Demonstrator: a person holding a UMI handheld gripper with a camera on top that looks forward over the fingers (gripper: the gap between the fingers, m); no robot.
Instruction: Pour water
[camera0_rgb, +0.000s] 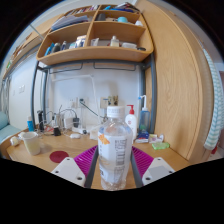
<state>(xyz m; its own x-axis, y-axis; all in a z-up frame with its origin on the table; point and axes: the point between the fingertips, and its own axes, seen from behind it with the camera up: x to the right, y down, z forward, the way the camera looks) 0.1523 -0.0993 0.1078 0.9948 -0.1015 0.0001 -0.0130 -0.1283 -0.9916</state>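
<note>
Clear plastic water bottle with a white screw cap (115, 150) stands upright between the two gripper fingers, its body filling the gap between the magenta pads (86, 158). Gripper (115, 168): fingers closed in to the bottle's width, both pads pressed against its sides; bottle held. Bottle base not visible, so whether it rests on the worktop cannot be told. Cap on.

Just beyond the bottle, toward the back of the pale worktop (40, 165): a white squeeze bottle with a red nozzle (131, 121). Right of it, near the worktop's right edge, a small green-and-white item (160, 145), identity unclear. Left part of the worktop: a white cup (31, 143) and, nearer the fingers, a dark red round disc lying flat (59, 156). Along the back edge, a cluster of small bottles and jars (55, 124), too small to sort out.

White tiled wall (95, 85) behind, with a socket. Above it, wooden open shelves (95, 35) carrying assorted containers. Tall wooden cabinet side (180, 85) at the right.
</note>
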